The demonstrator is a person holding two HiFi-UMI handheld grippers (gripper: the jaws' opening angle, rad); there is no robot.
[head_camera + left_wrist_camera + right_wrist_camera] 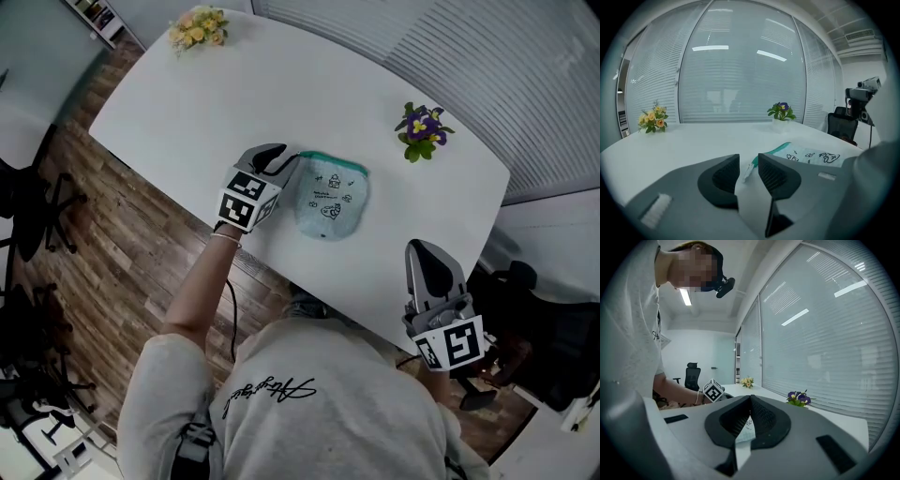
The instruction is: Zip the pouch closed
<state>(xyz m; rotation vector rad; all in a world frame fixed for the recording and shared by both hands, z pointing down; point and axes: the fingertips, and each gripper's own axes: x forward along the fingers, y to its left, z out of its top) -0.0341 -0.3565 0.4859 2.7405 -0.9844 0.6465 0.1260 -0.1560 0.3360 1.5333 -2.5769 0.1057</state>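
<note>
Head view: pouch [330,199] lies on the table [234,84] toward its near edge, with bare surface all round. Left gripper [281,161] is at the pouch's left corner.
Left gripper view: jaws released, zipper pull [748,170] between them, unpressed.
Right gripper view: right gripper [750,399] clenched, empty.

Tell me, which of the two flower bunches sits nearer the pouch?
The purple-flowered plant, on the pouch's right in the head view. The yellow bouquet stands at the table's far left corner, clearly farther from it.

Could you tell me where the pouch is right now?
In the head view, the pouch lies on the white table beside the left claw.
</note>
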